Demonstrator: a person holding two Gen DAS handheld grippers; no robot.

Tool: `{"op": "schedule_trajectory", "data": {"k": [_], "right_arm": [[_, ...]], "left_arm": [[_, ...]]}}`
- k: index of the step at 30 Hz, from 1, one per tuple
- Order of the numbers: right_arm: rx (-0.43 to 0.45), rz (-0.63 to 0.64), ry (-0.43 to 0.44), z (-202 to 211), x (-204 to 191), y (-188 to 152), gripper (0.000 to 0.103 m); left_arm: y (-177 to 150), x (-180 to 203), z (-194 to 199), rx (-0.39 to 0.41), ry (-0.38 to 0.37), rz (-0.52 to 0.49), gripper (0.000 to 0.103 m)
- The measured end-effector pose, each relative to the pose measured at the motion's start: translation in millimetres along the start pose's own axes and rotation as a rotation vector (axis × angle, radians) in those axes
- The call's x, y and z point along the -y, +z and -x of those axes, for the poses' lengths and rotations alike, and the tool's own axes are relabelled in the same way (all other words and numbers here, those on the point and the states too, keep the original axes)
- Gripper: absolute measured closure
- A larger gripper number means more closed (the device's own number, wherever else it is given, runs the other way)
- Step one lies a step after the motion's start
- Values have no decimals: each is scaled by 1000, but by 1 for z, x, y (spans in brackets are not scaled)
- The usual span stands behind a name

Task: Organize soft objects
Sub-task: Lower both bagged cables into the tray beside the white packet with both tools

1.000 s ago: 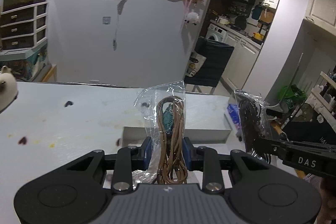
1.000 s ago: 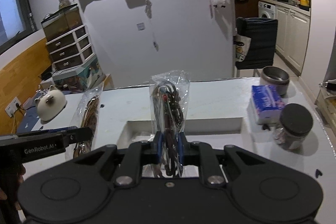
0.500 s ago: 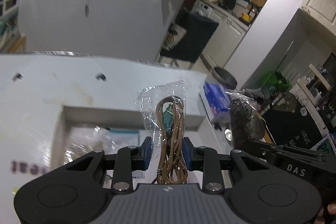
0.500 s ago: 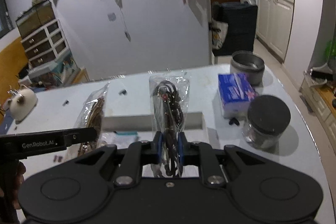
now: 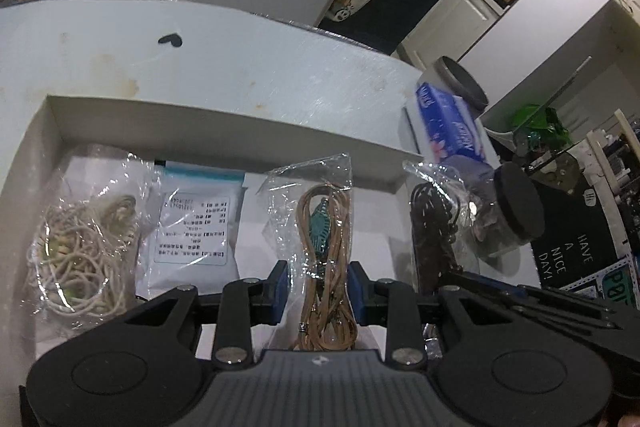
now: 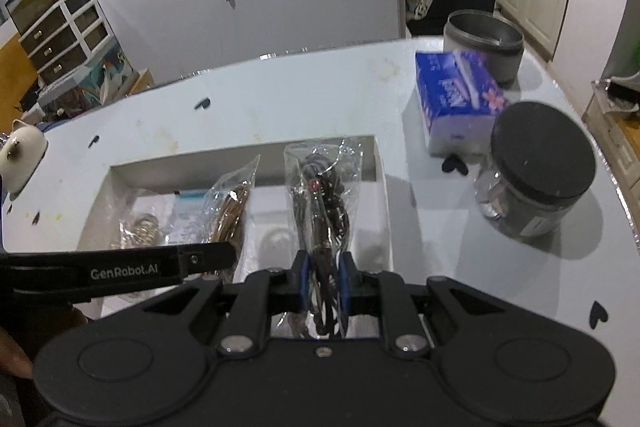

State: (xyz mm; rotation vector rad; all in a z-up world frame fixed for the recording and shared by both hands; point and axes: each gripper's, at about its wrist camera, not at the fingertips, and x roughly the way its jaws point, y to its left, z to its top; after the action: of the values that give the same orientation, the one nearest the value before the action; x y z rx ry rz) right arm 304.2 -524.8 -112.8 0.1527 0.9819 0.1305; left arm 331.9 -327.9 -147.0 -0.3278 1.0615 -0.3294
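My own black body hides the lower end of the bag of tan cord (image 5: 325, 259) in my left gripper (image 5: 318, 285), so I cannot see how far it hangs. The same holds on the right: the bag of dark cord (image 6: 322, 223) vanishes behind my right gripper (image 6: 323, 281). The left one's arm crosses the white box (image 6: 382, 195) and covers its near left corner and part of the pale coil (image 6: 140, 231) inside. The print on the labelled pouch (image 5: 196, 223) is too small to read. The tissue pack (image 6: 456, 95) is smeared by blur. The jar (image 5: 508, 223) is partly masked by the dark bag.
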Motion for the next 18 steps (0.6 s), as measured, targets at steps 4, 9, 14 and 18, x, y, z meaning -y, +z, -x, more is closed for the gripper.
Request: {"op": "schedule_trajectory", "data": {"k": [4, 9, 14, 18], "right_arm": [[-16, -24, 19, -14, 6, 1, 85], [11, -71, 10, -18, 11, 5, 53], [46, -80, 55, -9, 16, 7, 87], [4, -18, 58, -19, 9, 1, 94]], "left_arm": [[1, -4, -9, 0, 3, 14, 46], [5, -9, -1, 23, 3, 24, 48], [10, -8, 15, 54, -16, 3, 97], [9, 2, 7, 27, -19, -64, 97]]}}
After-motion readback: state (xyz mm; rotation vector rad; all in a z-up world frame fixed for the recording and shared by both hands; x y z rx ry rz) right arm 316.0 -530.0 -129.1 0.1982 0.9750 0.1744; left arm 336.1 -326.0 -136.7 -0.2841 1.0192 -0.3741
